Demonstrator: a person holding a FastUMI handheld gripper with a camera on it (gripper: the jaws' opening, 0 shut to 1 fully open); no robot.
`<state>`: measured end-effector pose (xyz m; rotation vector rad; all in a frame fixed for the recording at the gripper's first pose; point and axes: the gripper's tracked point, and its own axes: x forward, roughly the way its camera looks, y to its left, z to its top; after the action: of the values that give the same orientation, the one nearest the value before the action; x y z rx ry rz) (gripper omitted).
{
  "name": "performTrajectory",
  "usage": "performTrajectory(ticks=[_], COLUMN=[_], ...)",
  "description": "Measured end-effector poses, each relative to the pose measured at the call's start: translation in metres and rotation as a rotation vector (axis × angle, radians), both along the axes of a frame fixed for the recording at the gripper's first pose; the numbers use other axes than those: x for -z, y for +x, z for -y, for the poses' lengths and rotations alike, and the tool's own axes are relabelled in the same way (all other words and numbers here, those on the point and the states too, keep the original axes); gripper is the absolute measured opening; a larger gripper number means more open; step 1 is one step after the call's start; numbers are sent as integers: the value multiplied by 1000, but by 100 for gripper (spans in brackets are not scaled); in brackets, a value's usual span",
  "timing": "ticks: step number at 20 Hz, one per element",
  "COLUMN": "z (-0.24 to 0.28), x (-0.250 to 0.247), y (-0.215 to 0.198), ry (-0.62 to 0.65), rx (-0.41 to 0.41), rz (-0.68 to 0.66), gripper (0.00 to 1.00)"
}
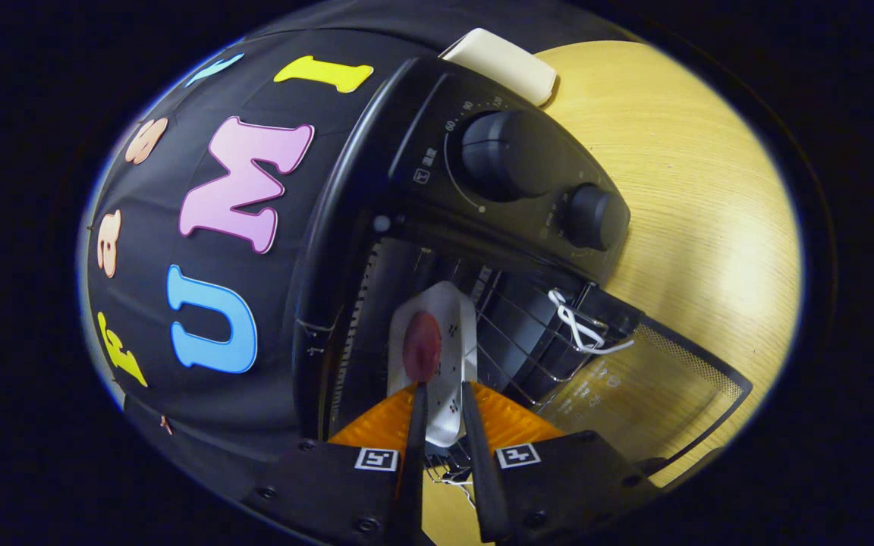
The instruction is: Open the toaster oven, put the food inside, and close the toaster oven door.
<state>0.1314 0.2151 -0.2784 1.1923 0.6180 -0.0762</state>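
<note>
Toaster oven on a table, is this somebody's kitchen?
Probably not a real kitchen, more a practice booth set up like one. The black toaster oven sits with its door open on a wooden table, and a cloth wall hangs behind. The gripper pinches a small plate of food.

Toaster oven interior largely hidden.
</note>
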Motion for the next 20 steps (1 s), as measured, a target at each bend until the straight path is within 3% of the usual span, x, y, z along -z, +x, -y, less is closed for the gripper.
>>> performTrajectory(ticks=[1, 2, 3, 4, 12, 20], z=[-7, -9, -12, -15, -29, -22], x=[-1, -4, -5, -6, -22, 2], y=[-4, -13, -19, -26, -90, -154], ry=[13, 21, 20, 12, -110, -418], rx=[-25, -57, -78, -103, -276, -512], rz=[-1, -9, -14, -13, 6, -7], gripper=[36, 64, 75, 96, 98, 98])
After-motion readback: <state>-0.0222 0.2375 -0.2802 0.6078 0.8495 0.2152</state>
